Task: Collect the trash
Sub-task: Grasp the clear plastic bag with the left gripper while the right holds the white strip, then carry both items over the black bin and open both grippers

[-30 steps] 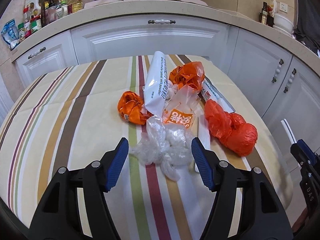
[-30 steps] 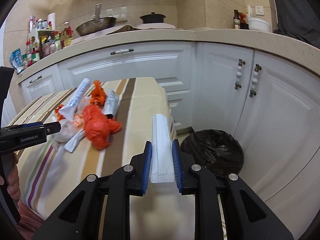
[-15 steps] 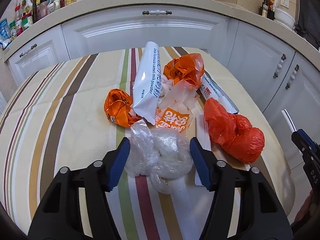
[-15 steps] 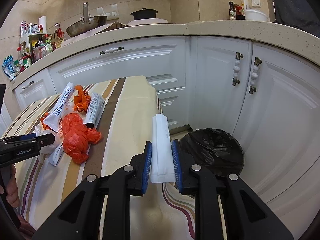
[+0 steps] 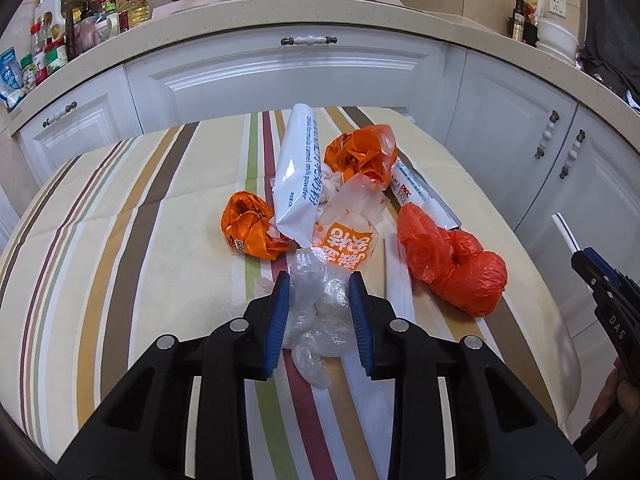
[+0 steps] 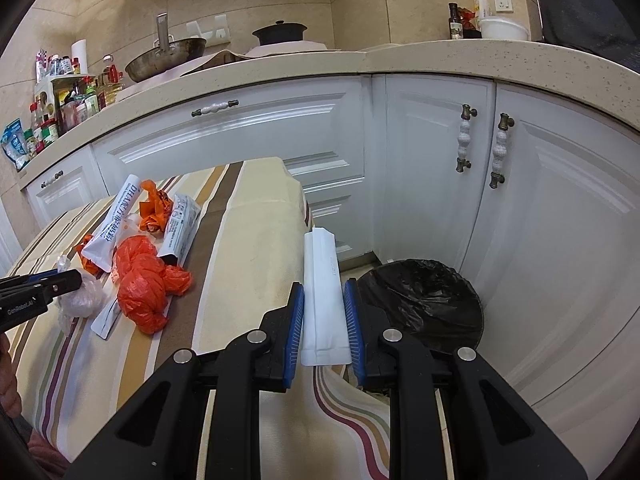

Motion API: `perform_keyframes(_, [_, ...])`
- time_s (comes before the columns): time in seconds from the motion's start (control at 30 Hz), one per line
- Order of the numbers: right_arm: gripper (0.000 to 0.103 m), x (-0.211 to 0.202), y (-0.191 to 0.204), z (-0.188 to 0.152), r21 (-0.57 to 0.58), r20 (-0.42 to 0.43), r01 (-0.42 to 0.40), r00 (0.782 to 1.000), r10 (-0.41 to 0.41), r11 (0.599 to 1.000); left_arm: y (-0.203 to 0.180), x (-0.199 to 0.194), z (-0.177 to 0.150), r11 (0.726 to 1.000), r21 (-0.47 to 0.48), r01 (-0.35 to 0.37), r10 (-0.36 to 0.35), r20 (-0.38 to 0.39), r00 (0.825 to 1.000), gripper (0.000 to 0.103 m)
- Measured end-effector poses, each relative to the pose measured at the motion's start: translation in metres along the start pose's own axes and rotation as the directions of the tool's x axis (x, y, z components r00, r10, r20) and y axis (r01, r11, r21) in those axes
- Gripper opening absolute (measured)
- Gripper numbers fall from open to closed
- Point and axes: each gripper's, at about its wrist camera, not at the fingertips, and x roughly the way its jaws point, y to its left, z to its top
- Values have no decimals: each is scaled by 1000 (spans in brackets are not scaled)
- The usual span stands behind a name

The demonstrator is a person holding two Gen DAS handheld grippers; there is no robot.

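My left gripper (image 5: 320,286) is shut on a crumpled clear plastic bag (image 5: 320,316) lying on the striped tablecloth (image 5: 120,264). Beyond it lie a white milk powder pouch (image 5: 298,184), two orange wrappers (image 5: 250,226) (image 5: 362,156), a printed clear bag (image 5: 348,240), a red plastic bag (image 5: 452,264) and a white PICC packet (image 5: 424,196). My right gripper (image 6: 323,298) is shut on a white paper packet (image 6: 322,284), held past the table's right edge, left of a black-lined trash bin (image 6: 420,304) on the floor.
White cabinets (image 6: 440,168) curve around behind the table and bin. The countertop (image 5: 260,12) holds a wok, a pot and bottles. The left gripper also shows in the right wrist view (image 6: 44,284); the right gripper shows at the left wrist view's right edge (image 5: 600,284).
My left gripper moved forward around the clear plastic bag and closed on it. My right gripper carried the white packet rightward, closer to the bin.
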Motion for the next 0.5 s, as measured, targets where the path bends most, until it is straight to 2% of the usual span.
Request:
perform_keyframes(0.23, [22, -3, -13, 3, 16, 17, 13, 1000, -14, 1000, -12, -15, 9, 1000, 19, 19, -20, 34, 999, 28])
perform_keyframes(0.5, [22, -4, -44, 10, 49, 33, 60, 998, -62, 997, -51, -31, 29, 995, 78, 68, -75, 88, 993, 28])
